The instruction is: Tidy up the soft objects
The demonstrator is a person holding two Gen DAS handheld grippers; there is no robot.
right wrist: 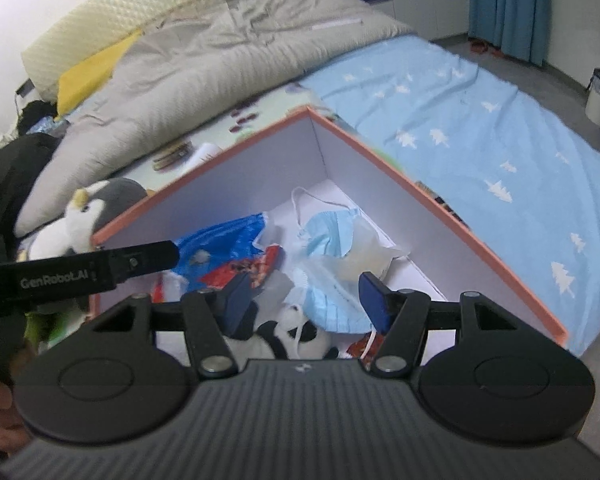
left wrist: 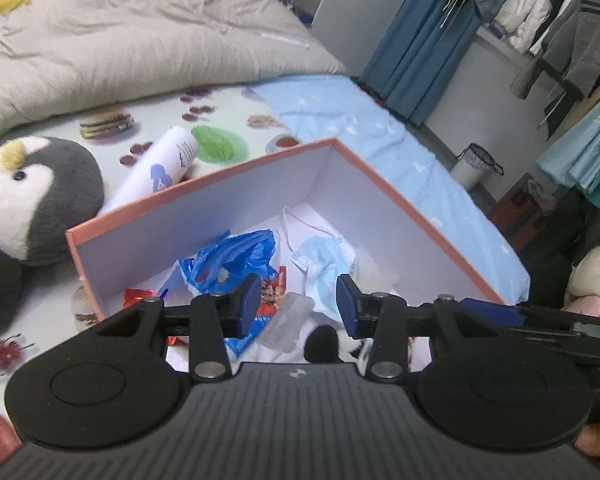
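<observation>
A pink-edged box (left wrist: 416, 216) with white walls lies on the bed, also in the right wrist view (right wrist: 440, 208). Inside are a blue plastic bag (left wrist: 236, 256), a light blue face mask (right wrist: 332, 236), red snack wrappers (right wrist: 248, 270) and a small panda plush (right wrist: 284, 338). My left gripper (left wrist: 299, 302) hangs open over the box's near side, nothing between its pads. My right gripper (right wrist: 306, 300) is open above the panda and mask, touching neither. A grey and white penguin plush (left wrist: 32, 200) and a white printed tube (left wrist: 160, 164) lie outside the box on the left.
A grey duvet (left wrist: 140, 40) fills the head of the bed and a light blue sheet (right wrist: 480, 128) covers its right side. On the floor beyond stand a white bin (left wrist: 472, 164), blue curtains (left wrist: 420, 40) and hanging clothes (left wrist: 560, 20).
</observation>
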